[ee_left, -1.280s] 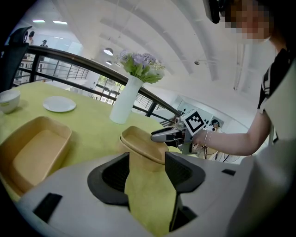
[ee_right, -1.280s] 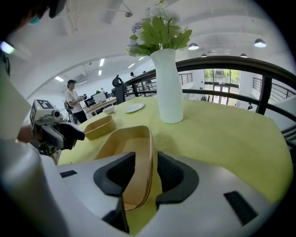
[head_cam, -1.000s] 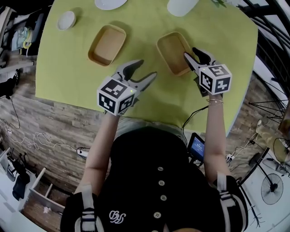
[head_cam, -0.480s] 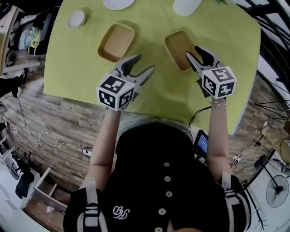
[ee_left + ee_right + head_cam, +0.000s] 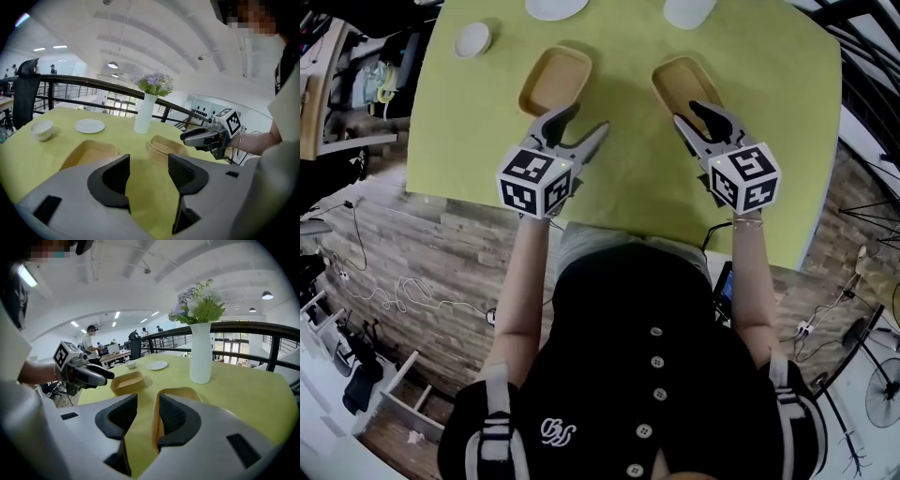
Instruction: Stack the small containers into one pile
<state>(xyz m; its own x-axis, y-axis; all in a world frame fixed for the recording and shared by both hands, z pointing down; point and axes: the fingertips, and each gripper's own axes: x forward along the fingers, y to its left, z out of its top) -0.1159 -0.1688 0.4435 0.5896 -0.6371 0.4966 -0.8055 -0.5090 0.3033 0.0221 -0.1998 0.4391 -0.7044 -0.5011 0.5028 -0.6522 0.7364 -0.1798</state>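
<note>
Nothing stacked: left tongs (image 5: 586,120) gape empty before the left container (image 5: 555,80); right tongs (image 5: 689,112), still wide though just narrowing, straddle the rim of the right container (image 5: 682,82).

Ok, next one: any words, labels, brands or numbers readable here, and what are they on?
Black shirt: white curly monogram, perhaps "BS"; too stylised to read for certain.
Left marker cube and right marker cube: black-and-white square patterns only, no letters or digits.
Nothing else in any view is legible; background details are too small.
</note>
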